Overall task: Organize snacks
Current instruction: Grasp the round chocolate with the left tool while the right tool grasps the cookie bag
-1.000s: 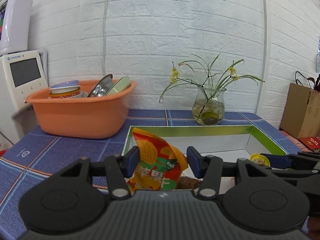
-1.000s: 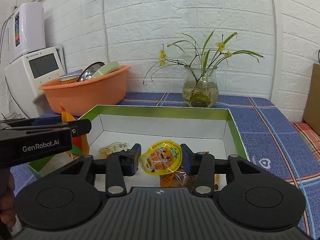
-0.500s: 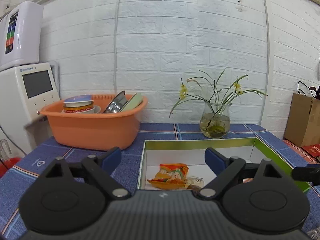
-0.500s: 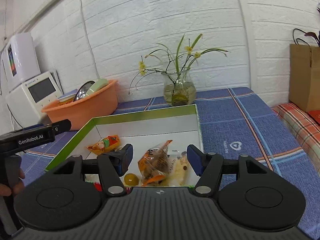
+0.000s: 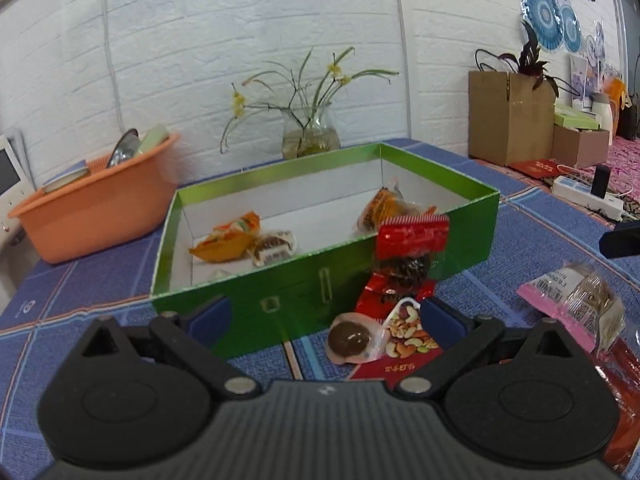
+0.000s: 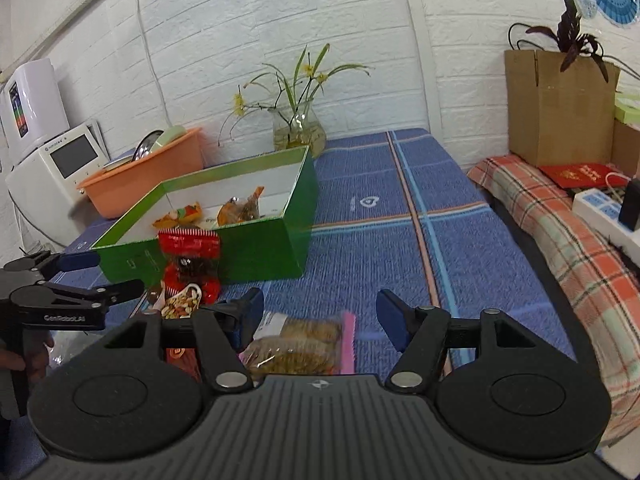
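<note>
A green box (image 5: 280,296) (image 6: 260,248) stands on the blue cloth with several snack packs inside, among them an orange pack (image 5: 226,240). A red snack pack (image 5: 408,256) (image 6: 190,256) leans on the box's front wall. Below it lie a red nut packet (image 5: 404,340) and a round chocolate in clear wrap (image 5: 352,340). A clear pack with a pink edge (image 5: 576,304) (image 6: 300,344) lies to the right. My left gripper (image 5: 324,316) is open and empty, just before the chocolate. My right gripper (image 6: 320,316) is open and empty above the pink-edged pack.
An orange basin (image 5: 92,208) with dishes stands at the back left by a white appliance (image 6: 52,176). A glass vase with flowers (image 5: 310,136) stands behind the box. A cardboard box (image 6: 560,108) and a power strip (image 6: 604,212) are on the right.
Both grippers let go of their snacks into the box and pulled back. They now sit low in front of the box, open over the loose snacks on the cloth.
</note>
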